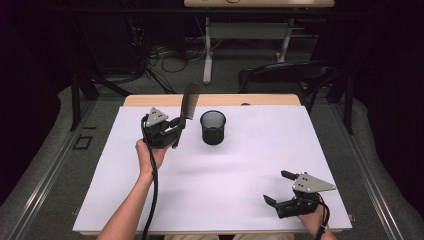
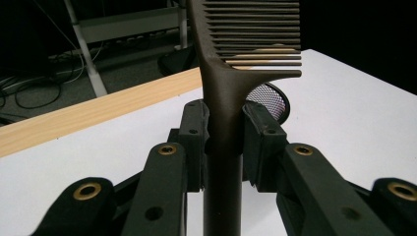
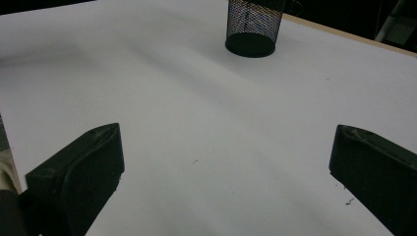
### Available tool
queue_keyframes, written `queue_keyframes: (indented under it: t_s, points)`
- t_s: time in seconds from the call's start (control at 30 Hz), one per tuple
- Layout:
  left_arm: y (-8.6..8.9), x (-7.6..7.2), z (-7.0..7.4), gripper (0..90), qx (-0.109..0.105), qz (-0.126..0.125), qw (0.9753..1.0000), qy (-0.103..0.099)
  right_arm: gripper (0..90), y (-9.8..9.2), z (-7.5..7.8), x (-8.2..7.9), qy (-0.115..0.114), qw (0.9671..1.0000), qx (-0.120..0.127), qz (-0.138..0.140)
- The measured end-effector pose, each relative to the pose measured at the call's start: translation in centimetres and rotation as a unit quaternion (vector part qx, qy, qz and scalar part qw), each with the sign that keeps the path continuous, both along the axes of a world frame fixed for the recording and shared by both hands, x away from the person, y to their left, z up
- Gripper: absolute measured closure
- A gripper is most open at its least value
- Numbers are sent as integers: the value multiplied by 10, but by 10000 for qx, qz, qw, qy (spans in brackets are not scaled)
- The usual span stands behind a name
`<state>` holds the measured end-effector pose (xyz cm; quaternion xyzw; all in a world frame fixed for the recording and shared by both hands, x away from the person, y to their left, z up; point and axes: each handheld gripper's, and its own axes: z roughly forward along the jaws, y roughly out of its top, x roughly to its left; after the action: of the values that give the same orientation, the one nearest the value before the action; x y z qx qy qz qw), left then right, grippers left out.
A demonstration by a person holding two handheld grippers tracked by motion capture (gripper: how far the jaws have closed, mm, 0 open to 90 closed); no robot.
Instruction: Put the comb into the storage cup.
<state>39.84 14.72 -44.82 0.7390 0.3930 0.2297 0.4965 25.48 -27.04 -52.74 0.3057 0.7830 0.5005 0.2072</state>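
A: How many things are on the table (image 1: 225, 170)?

B: One comb (image 1: 190, 101), one black mesh cup (image 1: 213, 128), two grippers.

A: Where is the comb?

B: Held up off the table at the far left, just left of the cup. The left gripper (image 1: 179, 129) has its jaws pressed tight on the comb's handle.

A: Which way does it point?

B: Its long axis stands nearly upright, toothed end up and leaning slightly right; in the left gripper view the teeth run rightward.

A: The other one?

B: The right gripper (image 1: 276, 187) rests at the near right, jaws spread wide, holding nothing.

Dark room, desk (image 1: 250, 30), chair (image 1: 285, 75)
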Motion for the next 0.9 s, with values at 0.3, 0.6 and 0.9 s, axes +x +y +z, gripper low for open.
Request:
queue_keyframes:
  t_s: [0.3, 0.6, 0.9]
  points:
    - [0, 8, 6, 723, -7, 29, 10000, -21, 0, 0, 0, 0, 7, 10000, 0, 1]
    - [-3, 15, 11, 723, -98, 66, 9999, -66, 0, -1, 0, 1, 3, 10000, 2, -7]
    - [-7, 21, 19, 723, -127, 97, 9998, -147, 0, -2, 1, 0, -33, 10000, 23, -16]
